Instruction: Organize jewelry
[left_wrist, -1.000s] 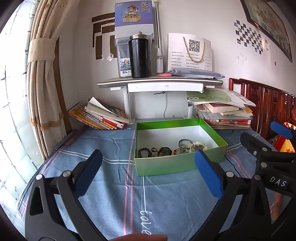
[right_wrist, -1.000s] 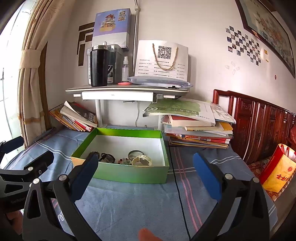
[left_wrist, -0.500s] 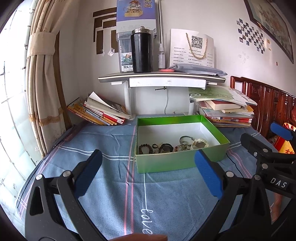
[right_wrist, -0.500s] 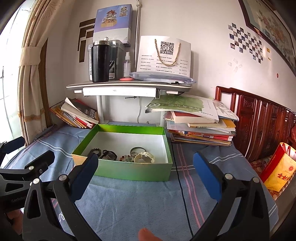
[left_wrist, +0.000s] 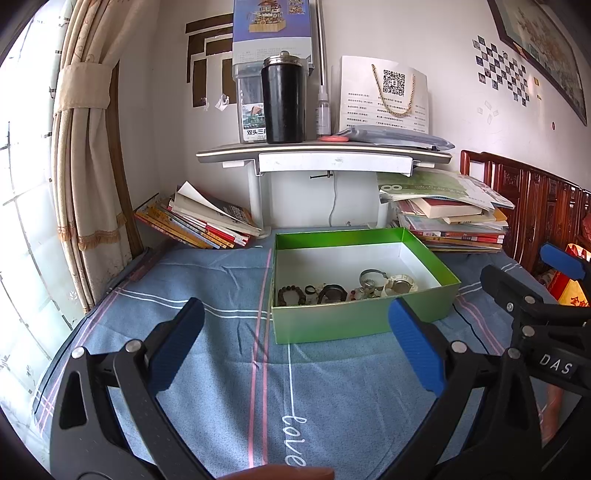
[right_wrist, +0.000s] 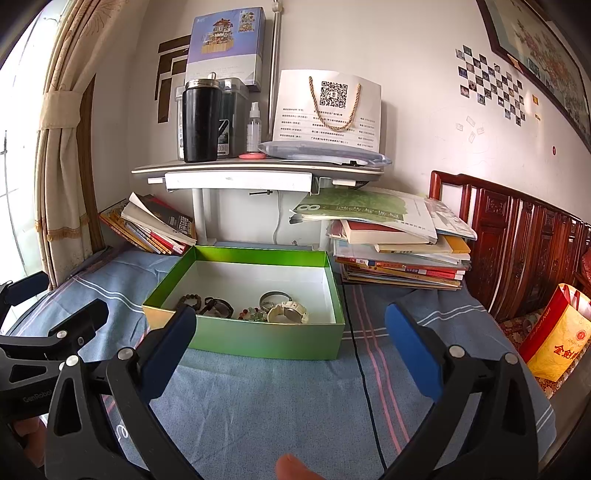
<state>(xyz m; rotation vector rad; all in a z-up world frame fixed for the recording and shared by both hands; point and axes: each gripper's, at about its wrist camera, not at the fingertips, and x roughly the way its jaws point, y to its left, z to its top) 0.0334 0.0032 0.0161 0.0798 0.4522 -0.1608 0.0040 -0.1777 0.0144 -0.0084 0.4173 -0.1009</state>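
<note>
Both grippers, left gripper (left_wrist: 295, 339) and right gripper (right_wrist: 290, 341), spread and empty, have edged closer to the green box (right_wrist: 258, 341), where what looks like bracelets (right_wrist: 190, 301) and watches (right_wrist: 290, 313) sit gathered.

- The blue cloth (left_wrist: 229, 369) in front of you is bare, so your two grippers can slide forward over it.
- The green box (right_wrist: 258, 343) sits ahead with its top open. You can reach in from above.
- Its near wall stands up between you and the jewelry (right_wrist: 255, 308), so you must go over it.
- The far half of the box floor is bare white.
- A grey shelf (left_wrist: 321, 155) hangs over the space behind the box.
- Leaning books (left_wrist: 195, 221) block the far left.
- A tall pile of books (right_wrist: 399, 251) blocks the far right.
- A thin black cord (right_wrist: 364, 373) lies on the cloth just right of the box.
</note>
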